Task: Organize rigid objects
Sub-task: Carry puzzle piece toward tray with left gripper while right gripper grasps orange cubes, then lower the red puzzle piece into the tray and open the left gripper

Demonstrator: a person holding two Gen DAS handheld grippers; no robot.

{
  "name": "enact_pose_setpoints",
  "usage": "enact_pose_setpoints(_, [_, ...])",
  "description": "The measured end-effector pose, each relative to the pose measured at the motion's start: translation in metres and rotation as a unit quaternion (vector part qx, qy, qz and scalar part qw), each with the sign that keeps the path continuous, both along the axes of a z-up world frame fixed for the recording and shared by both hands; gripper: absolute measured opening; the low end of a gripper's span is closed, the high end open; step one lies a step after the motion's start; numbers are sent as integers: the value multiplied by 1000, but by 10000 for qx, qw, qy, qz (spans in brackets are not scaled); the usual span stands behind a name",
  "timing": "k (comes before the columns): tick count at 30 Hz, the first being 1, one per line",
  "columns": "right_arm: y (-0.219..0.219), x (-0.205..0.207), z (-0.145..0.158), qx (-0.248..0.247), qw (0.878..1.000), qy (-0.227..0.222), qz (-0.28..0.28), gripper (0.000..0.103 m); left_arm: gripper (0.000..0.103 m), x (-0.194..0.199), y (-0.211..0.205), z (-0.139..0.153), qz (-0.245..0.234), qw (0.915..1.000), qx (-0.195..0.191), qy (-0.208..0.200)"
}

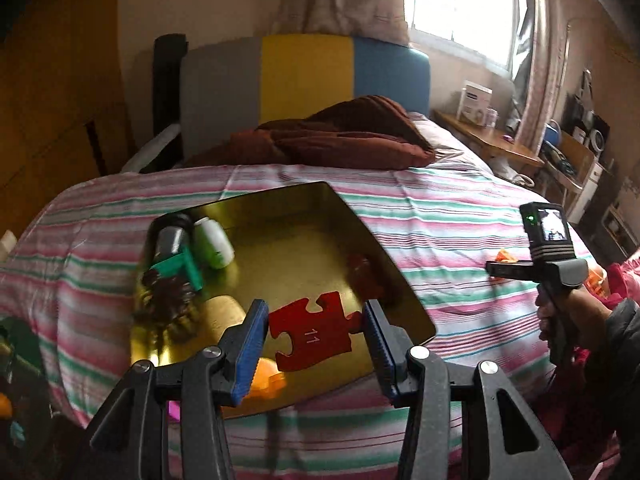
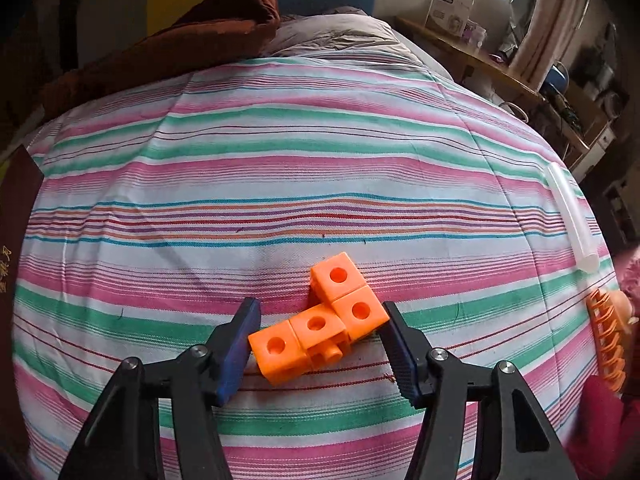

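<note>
My left gripper (image 1: 316,330) is shut on a red puzzle piece (image 1: 308,320) marked 11, held just above the near end of a gold metal tray (image 1: 288,248) on the striped bed. In the tray lie a green bottle (image 1: 214,242), a grey cylinder (image 1: 170,240) with a green block (image 1: 180,268), and a brown spiky toy (image 1: 168,296). My right gripper (image 2: 318,328) points down at the bedspread, both pads against an orange piece of linked cubes (image 2: 332,312). In the left wrist view the right gripper (image 1: 498,270) sits right of the tray in a hand.
A white tube (image 2: 572,220) and an orange comb-like toy (image 2: 606,332) lie at the bed's right edge. A dark red book (image 2: 16,240) is at the left edge. A brown blanket (image 1: 340,136) is heaped at the headboard; a wooden side table (image 1: 488,136) stands beyond.
</note>
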State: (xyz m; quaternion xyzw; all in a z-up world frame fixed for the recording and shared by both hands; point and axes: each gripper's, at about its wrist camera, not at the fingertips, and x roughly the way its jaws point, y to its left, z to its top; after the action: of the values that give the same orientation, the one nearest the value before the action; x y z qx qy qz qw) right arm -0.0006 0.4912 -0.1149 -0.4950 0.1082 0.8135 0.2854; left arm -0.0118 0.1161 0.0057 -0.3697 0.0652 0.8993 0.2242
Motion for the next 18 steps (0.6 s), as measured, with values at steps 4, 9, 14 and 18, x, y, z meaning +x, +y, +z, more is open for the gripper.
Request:
enact_pose_setpoints(4, [1, 2, 0, -79, 9999, 25, -63, 61, 49, -1, -16, -4, 170, 9999, 19, -24])
enact_pose_setpoints(9, [-1, 1, 0, -36, 10000, 26, -59, 61, 49, -5, -33, -8, 370, 9993, 24, -88])
enact_pose_setpoints(14, [-2, 1, 0, 18, 10000, 34, -24, 61, 49, -7, -48, -15, 544, 9983, 28, -191])
enact_pose_setpoints(18, [-3, 1, 1, 67, 10000, 32, 9, 61, 49, -7, -57, -19, 628, 9977, 36, -260])
